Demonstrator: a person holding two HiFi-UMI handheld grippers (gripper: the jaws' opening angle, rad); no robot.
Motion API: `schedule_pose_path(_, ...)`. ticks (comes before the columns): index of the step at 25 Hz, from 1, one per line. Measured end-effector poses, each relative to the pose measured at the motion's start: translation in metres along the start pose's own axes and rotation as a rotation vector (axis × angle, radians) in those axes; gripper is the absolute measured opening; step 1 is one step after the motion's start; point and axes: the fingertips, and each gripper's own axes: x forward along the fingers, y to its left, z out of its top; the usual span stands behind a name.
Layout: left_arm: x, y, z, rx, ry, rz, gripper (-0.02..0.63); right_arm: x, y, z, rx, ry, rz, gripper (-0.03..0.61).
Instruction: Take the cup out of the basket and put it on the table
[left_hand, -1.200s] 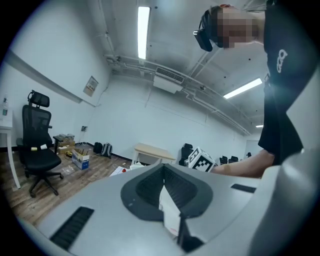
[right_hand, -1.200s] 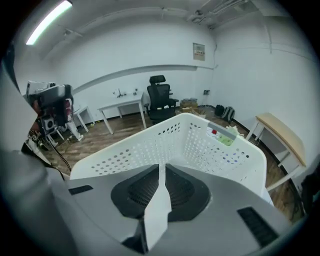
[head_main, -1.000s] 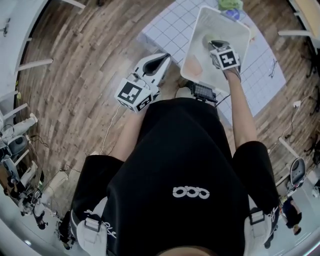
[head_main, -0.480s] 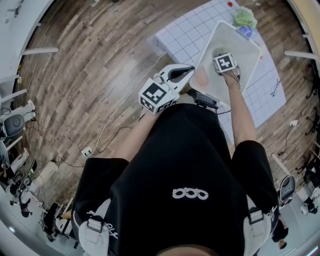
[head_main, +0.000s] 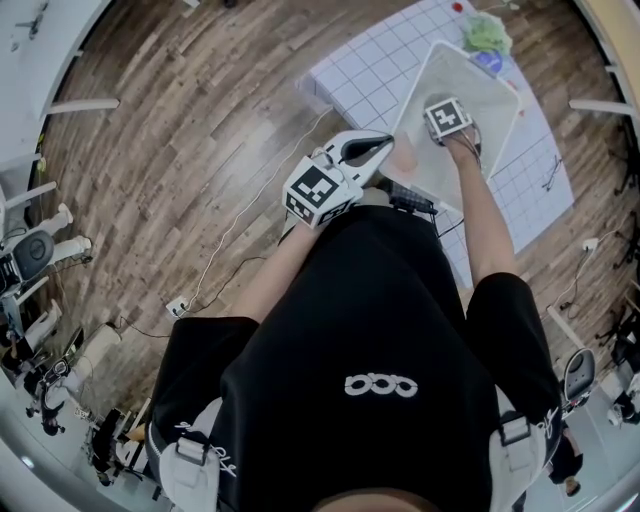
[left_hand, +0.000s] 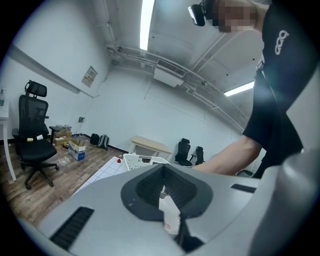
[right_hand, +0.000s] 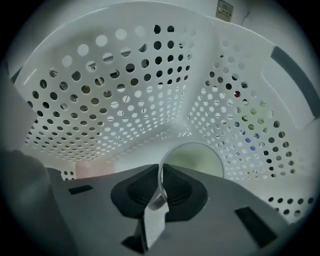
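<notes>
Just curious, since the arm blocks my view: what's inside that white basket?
A clear cup, its rim pinched by the right gripper, and a blurry pinkish thing nearby. The gripper covers the basket's floor nearest the camera, so anything there is hidden.

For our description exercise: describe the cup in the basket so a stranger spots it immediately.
On the white gridded surface sits a white perforated plastic basket. Inside, the pale see-through round-rimmed cup is the one whose rim the right gripper pinches, unlike the peach item beside it.
</notes>
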Motion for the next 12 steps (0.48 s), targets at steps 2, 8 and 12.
schedule_pose_path(2,0.0,0.0,0.0,0.004,0.003,-0.001,0.009,0.001,0.006,0.0,0.014,-0.02,0.033,0.04)
schedule_pose_path(8,-0.005,0.002,0.003,0.011,0.0,-0.001,0.009,-0.013,0.011,0.0,0.057,-0.06,0.037,0.04)
schedule_pose_path(12,-0.008,0.003,0.007,0.015,-0.005,-0.008,0.009,-0.042,0.003,0.0,0.081,-0.084,-0.045,0.04)
